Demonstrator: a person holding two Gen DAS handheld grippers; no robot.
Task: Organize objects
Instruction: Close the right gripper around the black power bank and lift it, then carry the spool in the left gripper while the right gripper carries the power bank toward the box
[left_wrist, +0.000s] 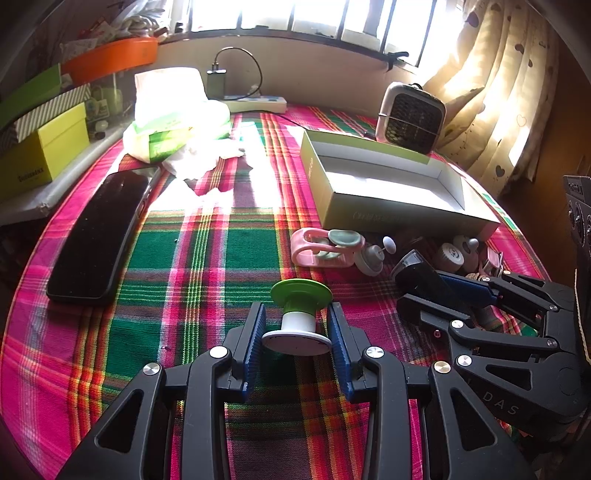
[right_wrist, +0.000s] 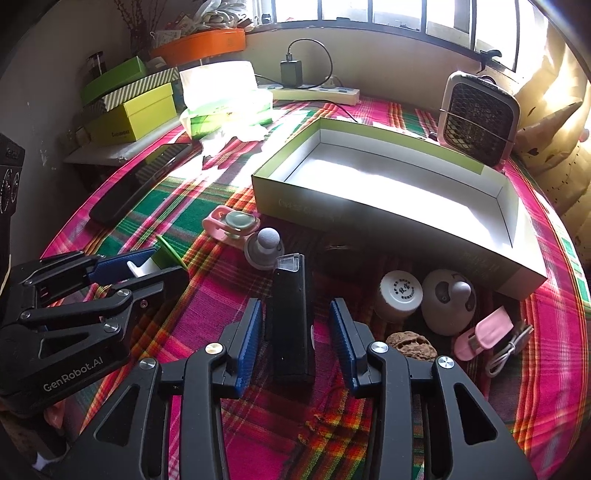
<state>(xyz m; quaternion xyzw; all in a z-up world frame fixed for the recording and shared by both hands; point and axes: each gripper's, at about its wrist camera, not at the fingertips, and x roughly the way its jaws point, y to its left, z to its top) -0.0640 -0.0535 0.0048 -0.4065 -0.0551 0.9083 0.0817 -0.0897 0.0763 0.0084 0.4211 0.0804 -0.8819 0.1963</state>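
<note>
My left gripper (left_wrist: 296, 309) is shut on a small spool-shaped thing with a green top and a white base (left_wrist: 300, 295), held just above the plaid cloth; it also shows at the left as the left gripper (right_wrist: 155, 264). My right gripper (right_wrist: 294, 306) stands open around a black oblong device (right_wrist: 290, 314) that lies on the cloth, with gaps between it and both blue pads. From the left wrist, the right gripper (left_wrist: 424, 291) sits at the right edge around the same device (left_wrist: 417, 271). An open, empty green-and-white box (right_wrist: 332, 210) stands just beyond.
Small items lie before the box: a pink clip with a grey-green pad (right_wrist: 231, 223), a grey knob (right_wrist: 264, 243), a white jar (right_wrist: 399, 295), a grey egg-shaped piece (right_wrist: 448, 302), a walnut (right_wrist: 410, 343), another pink clip (right_wrist: 484, 334). A black phone (left_wrist: 99, 232), tissues (left_wrist: 173, 122) and a fan (left_wrist: 410, 114) stand farther off.
</note>
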